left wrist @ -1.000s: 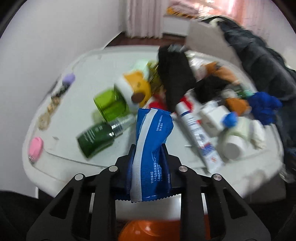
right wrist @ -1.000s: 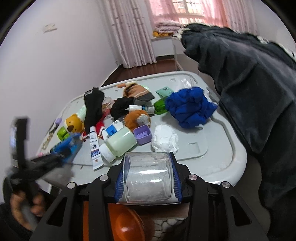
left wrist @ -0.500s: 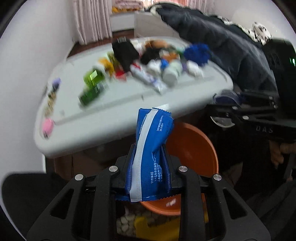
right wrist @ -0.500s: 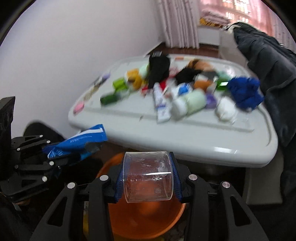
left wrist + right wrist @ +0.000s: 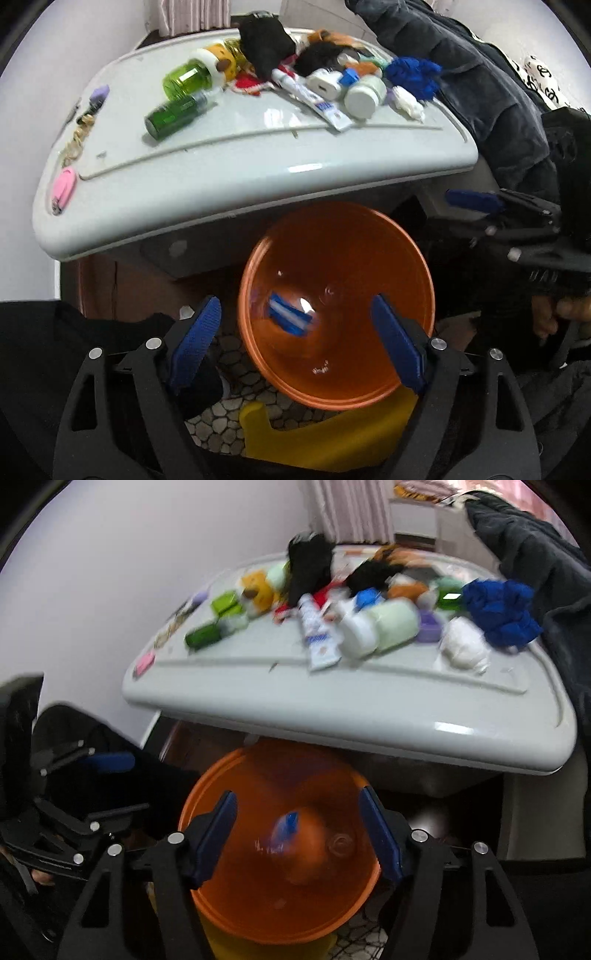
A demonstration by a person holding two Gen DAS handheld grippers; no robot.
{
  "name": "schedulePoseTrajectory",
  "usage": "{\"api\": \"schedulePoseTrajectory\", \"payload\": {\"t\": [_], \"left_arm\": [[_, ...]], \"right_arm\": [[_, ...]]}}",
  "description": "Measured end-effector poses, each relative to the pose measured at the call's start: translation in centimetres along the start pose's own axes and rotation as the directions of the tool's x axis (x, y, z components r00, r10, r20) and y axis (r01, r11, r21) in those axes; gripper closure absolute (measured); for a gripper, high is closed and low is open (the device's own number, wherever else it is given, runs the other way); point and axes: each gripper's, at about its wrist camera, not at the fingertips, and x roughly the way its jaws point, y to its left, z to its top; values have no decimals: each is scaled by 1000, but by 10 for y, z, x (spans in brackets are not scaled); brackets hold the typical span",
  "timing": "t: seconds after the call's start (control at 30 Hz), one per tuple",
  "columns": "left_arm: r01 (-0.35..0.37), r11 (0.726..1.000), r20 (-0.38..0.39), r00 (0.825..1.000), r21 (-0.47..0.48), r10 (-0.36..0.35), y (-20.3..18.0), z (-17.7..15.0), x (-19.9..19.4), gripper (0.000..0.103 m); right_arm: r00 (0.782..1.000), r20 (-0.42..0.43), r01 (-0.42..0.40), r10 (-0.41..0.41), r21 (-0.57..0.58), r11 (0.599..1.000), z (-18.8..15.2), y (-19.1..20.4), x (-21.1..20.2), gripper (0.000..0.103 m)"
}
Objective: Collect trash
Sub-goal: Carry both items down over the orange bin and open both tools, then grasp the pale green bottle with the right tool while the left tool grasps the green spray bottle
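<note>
An orange bin (image 5: pixel 369 384) stands on the floor under the front edge of the white table (image 5: pixel 258 173). A blue wrapper (image 5: pixel 290 315) and a clear plastic cup (image 5: pixel 330 291) lie inside it, blurred. My left gripper (image 5: pixel 295 339) is open and empty above the bin. My right gripper (image 5: pixel 299 834) is open and empty above the same bin (image 5: pixel 258 919), where the wrapper (image 5: pixel 284 827) and cup (image 5: pixel 341 843) show. The right gripper also shows at the right of the left wrist view (image 5: pixel 480 206).
The table holds a green bottle (image 5: pixel 173 116), a lime jar (image 5: pixel 186 79), a tube (image 5: pixel 314 103), a white jar (image 5: pixel 364 98), blue cloth (image 5: pixel 415 77), crumpled white paper (image 5: pixel 406 103) and a pink item (image 5: pixel 63 188). A dark coat (image 5: pixel 480 92) hangs right. A yellow object (image 5: pixel 332 435) lies beside the bin.
Both grippers have opened over the bin. The blue wrapper has left the left gripper and the clear cup has left the right one; both are now inside the bin.
</note>
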Motion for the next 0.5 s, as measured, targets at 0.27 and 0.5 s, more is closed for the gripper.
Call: {"api": "schedulePoseTrajectory", "payload": {"t": [0.27, 0.5], "left_arm": [[-108, 993, 103, 988, -47, 112, 29, 50, -11, 21], [-216, 972, 132, 965, -94, 227, 53, 72, -4, 20]], "right_arm": [[984, 134, 107, -121, 108, 988, 82, -37, 12, 23], [991, 34, 105, -128, 387, 916, 119, -65, 56, 22]]}}
